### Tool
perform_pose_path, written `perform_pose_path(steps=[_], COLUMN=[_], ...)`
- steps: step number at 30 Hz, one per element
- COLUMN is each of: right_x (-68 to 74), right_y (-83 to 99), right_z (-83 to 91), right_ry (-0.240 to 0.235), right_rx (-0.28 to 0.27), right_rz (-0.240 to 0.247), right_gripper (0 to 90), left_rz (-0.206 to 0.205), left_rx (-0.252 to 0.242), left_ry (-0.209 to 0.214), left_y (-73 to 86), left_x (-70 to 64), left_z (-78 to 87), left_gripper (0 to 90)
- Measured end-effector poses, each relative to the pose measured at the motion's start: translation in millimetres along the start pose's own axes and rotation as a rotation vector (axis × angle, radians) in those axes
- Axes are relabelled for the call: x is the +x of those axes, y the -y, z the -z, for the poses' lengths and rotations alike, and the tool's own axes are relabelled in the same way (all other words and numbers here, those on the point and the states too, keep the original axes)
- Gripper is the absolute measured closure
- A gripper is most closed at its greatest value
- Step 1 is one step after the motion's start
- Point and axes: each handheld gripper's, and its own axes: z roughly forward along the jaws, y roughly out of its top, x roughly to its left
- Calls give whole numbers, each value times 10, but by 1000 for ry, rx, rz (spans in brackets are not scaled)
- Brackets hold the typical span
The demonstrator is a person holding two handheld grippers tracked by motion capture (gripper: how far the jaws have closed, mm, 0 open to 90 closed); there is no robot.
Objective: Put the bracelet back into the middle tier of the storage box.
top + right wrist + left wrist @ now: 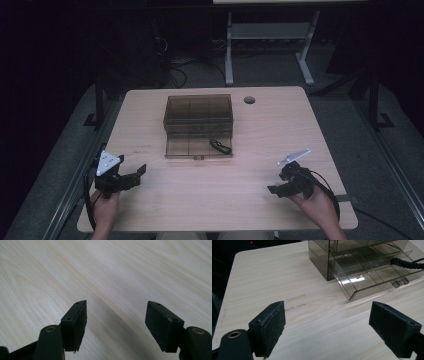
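Note:
A smoky clear drawer box [198, 111] stands at the middle back of the wooden table [260, 140]. Its bottom drawer [192, 148] is pulled out toward me, and a black coiled cable [220, 146] lies in its right compartment. My left gripper [132, 177] rests open near the front left edge, pointing toward the box, with nothing between its jaws. In the left gripper view, the left gripper [327, 322] faces the open drawer [362, 277] and the cable [408, 263]. My right gripper [278, 183] is open at the front right. Bare wood lies beneath the right gripper [116, 320].
A dark round grommet hole [249, 100] sits at the back of the table, right of the box. Faint scuff marks [295, 298] lie on the wood left of the drawer. Behind the table stands a white desk frame [270, 35], with dark floor all around.

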Motion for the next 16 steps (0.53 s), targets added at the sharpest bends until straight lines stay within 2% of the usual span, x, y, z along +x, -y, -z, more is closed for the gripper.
perform_pose_path(steps=[7, 11, 14, 16], right_x=[75, 137, 164, 152], right_y=[118, 219, 220, 210], right_z=[16, 19, 55, 98], right_ry=[8, 20, 29, 22], right_rx=[-16, -65, -109, -149], right_rz=[7, 4, 6, -9], right_gripper=[323, 320, 300, 299], left_rz=[3, 4, -1, 0], left_rx=[-1, -1, -3, -5], left_ry=[2, 7, 4, 2], left_y=[-2, -8, -19, -22], left_x=[-7, -10, -17, -27], left_z=[-1, -7, -10, -17], left_gripper=[133, 133, 133, 133])
